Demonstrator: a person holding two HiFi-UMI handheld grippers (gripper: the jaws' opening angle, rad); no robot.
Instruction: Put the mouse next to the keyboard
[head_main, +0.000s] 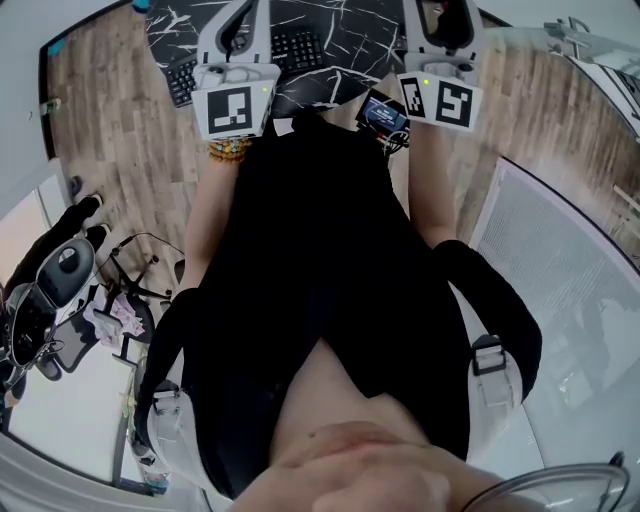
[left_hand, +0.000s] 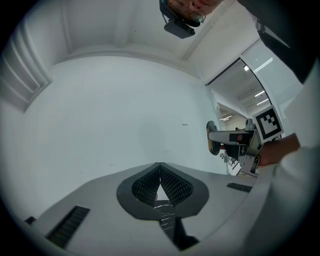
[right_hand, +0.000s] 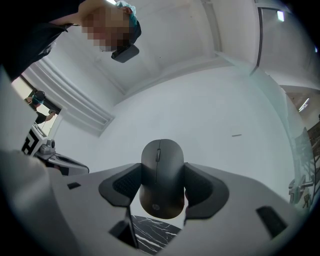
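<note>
A: Mouse (right_hand: 161, 167), where is it?

B: Going from the left: the left gripper (left_hand: 160, 170) carries nothing. Its ribbed pads (left_hand: 175, 185) are pressed together at the tips, and it aims up at a white ceiling (left_hand: 115, 110).

A: And from the head view?

B: The person's black top (head_main: 320, 270) fills the middle. Wood floor (head_main: 120, 130) lies at the left. The left gripper's marker cube (head_main: 235, 110) sits at the upper left, with the keyboard (head_main: 295, 48) just beyond it on a black table (head_main: 350, 40) veined in white. The right gripper's marker cube (head_main: 440, 100) is further right, well apart from the keyboard.

A: So the mouse is on the right?

B: Yes. The right gripper (right_hand: 161, 184) pinches the mouse by its two sides, one pad on each flank. It is black, with its scroll wheel facing the camera and its narrow front end pointing up toward the ceiling. A strip of the veined table shows below it, between the jaws.
</note>
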